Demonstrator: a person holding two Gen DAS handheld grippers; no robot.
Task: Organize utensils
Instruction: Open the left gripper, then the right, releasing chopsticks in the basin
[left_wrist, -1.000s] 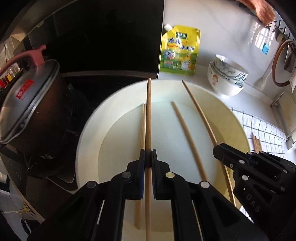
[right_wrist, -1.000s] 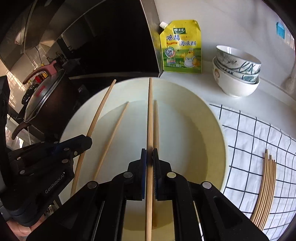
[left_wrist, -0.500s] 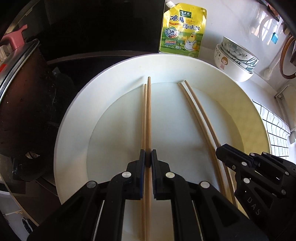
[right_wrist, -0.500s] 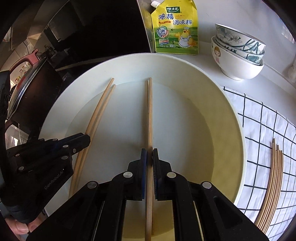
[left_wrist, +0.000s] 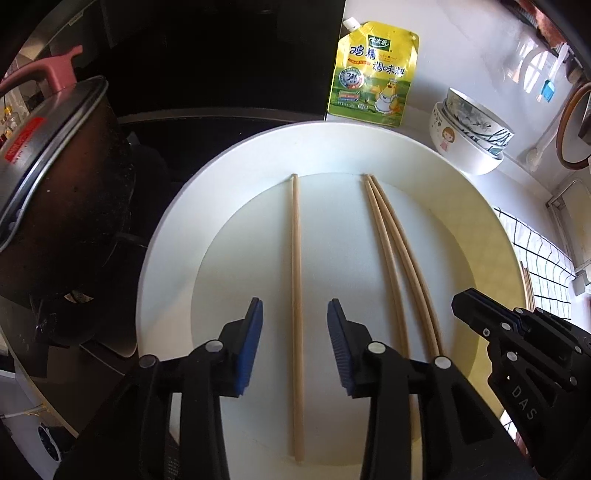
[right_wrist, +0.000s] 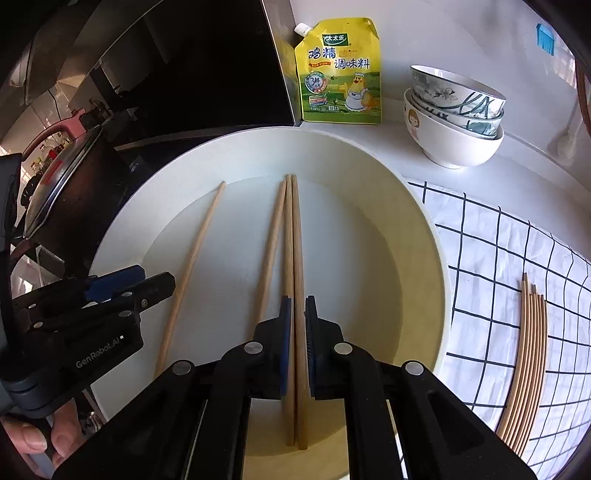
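Observation:
A wide white plate (left_wrist: 173, 236) (right_wrist: 413, 229) holds several wooden chopsticks. In the left wrist view my left gripper (left_wrist: 295, 314) is open, its jaws on either side of one chopstick (left_wrist: 296, 258) that lies flat on the plate. Two more chopsticks (left_wrist: 391, 236) lie to its right, beside my right gripper (left_wrist: 476, 314). In the right wrist view my right gripper (right_wrist: 297, 306) is shut on a chopstick (right_wrist: 297, 240), with another close against it and a third (right_wrist: 271, 240) just left. The lone chopstick (right_wrist: 195, 254) lies by my left gripper (right_wrist: 147, 284).
A dark pot with a lid (left_wrist: 48, 173) stands left of the plate. A yellow seasoning pouch (left_wrist: 375, 74) and stacked bowls (left_wrist: 469, 140) stand behind it. A checked cloth (right_wrist: 498, 266) on the right bears a bundle of chopsticks (right_wrist: 524, 369).
My left gripper has opened and let its chopstick go onto the plate. Both grippers pulled back slightly. My right gripper stays shut on its chopstick.

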